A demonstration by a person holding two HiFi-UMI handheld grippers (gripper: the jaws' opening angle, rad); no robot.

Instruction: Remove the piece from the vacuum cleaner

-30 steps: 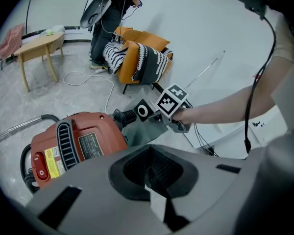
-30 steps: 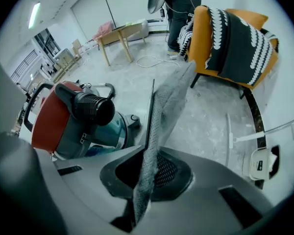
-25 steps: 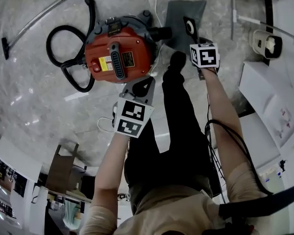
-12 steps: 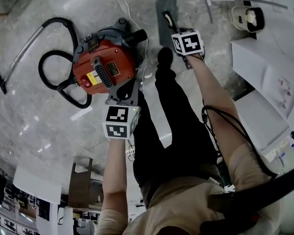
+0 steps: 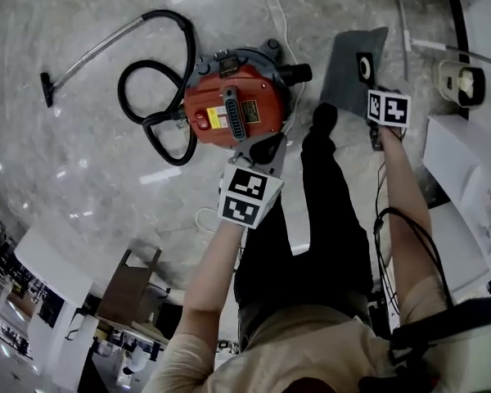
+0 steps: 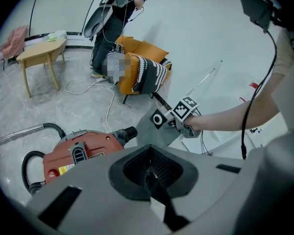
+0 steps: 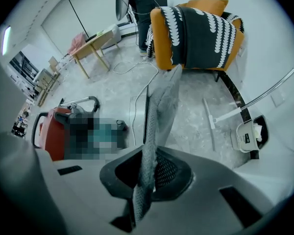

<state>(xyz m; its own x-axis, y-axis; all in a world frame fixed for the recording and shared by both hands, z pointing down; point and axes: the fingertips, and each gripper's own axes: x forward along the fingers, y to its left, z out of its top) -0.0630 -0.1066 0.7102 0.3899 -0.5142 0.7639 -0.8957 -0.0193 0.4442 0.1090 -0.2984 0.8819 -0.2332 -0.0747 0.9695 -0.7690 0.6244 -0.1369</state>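
Right gripper view shows the right tool (image 7: 146, 180) clamped on the flat grey piece (image 7: 159, 111), while the left tool (image 6: 149, 173) is closed and empty near the red vacuum cleaner (image 6: 83, 153).

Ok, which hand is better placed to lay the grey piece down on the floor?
Right. The right gripper has its jaws shut on the grey piece, held apart from the red vacuum cleaner. The left gripper is shut on nothing, beside the vacuum cleaner.
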